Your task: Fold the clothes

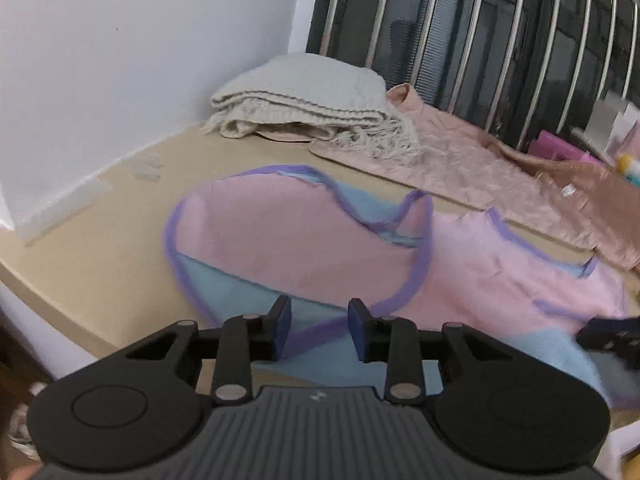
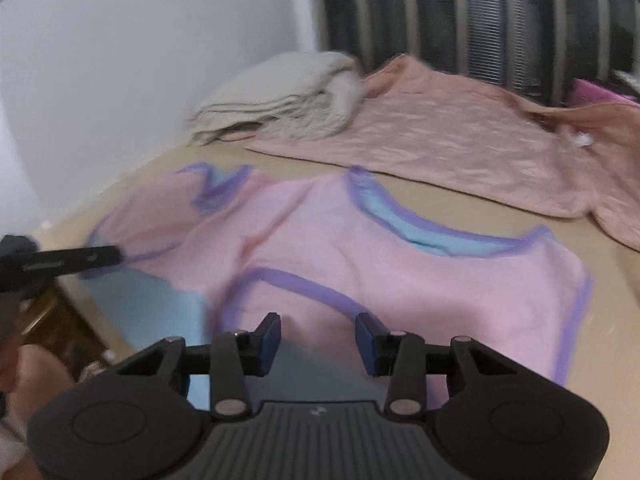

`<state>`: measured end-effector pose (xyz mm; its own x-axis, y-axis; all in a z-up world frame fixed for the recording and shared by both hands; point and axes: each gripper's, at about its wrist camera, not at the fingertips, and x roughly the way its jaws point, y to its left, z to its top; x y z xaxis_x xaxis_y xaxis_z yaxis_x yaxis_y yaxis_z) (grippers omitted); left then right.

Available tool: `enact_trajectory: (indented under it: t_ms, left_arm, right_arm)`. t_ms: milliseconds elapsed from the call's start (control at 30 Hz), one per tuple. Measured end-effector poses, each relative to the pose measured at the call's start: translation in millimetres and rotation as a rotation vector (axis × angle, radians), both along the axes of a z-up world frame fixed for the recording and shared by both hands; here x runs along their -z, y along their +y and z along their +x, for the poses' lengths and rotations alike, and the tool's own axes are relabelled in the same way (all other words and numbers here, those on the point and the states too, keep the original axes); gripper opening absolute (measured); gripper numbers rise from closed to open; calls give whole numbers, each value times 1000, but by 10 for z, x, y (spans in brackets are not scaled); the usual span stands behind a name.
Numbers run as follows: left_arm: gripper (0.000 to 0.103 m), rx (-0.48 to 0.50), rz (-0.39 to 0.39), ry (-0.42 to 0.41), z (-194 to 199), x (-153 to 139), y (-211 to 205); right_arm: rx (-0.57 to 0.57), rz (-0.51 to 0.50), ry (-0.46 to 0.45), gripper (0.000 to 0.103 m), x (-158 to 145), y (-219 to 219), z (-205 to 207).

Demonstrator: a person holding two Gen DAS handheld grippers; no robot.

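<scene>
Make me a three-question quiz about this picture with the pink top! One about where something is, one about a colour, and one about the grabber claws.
1. Where does the folded cream fringed blanket lie?
A. on the far end of the tan table, by the white wall
B. on top of the pink top
C. on the floor

2. What colour is the trim on the pink sleeveless top?
A. green
B. purple
C. black

3. How do the left gripper and right gripper stand?
A. both shut on cloth
B. one open, one shut
C. both open, holding nothing

Answers: 1 A, the blanket sits in the far corner beside the wall, partly on the peach crinkled garment. 2 B, purple bands edge the neck and armholes. 3 C, each pair of blue pads has a clear gap with no fabric between.
</scene>
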<state>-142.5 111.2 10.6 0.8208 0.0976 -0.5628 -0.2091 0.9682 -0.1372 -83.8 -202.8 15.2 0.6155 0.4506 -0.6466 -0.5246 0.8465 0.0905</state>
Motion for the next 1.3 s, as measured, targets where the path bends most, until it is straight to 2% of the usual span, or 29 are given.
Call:
enact_trajectory:
  t_ms: [67,100,167,200,233,300,367,433,500,567,600,733,800,900,933,1033,1167,1300]
  left_arm:
    - [32,-2,26,21,-33,-20,-5]
    - [32,3,14,38,-48,-45,15]
    - [33,46,-78,52,-35,-176,84]
    - [35,71,-137,27,18,-288,140]
    - [39,86,-184,8,122,-395,191]
    - [49,123,-276,-19,355,-592,282]
    - [49,181,-351,49,784,-631,300]
    - [46,156,-427,149,1137,-558,278]
    - [46,174,-484,190,1333,-486,247]
    - [46,163,-502,204,1464,-430,197]
    - [46,157,-507,214,1523,-400,179]
    - [46,118,-537,253,1758,-226,116]
    - [44,114,-576,271,1823,-143,122]
    - [24,112,-596,231,1839,-100,127]
    - [11,117,-601,214,1839,-94,126]
    - [1,167,-601,175,1814,-131,91]
    - [1,252,-601,83,1661,-264,75]
    - [1,303,-628,10,1458,-378,165]
  right_arm:
    - [38,-56,-11,39,-10,-62,3]
    - [45,-56,5,39,-37,-93,35]
    - [41,-15,17,39,-137,-146,106]
    - [22,30,-5,41,-229,-148,148]
    - [3,75,-29,50,-325,-147,193]
    - [-25,133,-34,55,-416,-29,496]
    - [-37,171,0,54,-433,149,892]
    - [-29,157,53,48,-367,366,1266]
    - [-26,123,77,43,-272,536,1495]
    - [-11,83,89,41,-162,652,1607]
    - [-3,63,95,34,-107,711,1664]
    - [27,140,107,6,-90,609,1631]
    - [43,182,113,6,-86,551,1610]
    - [66,245,121,5,-80,464,1577]
    - [76,284,119,5,-124,385,1526]
    - [113,377,95,4,-233,109,1319]
    - [155,452,106,4,-259,-198,1068]
    - [140,481,129,4,-220,-365,832]
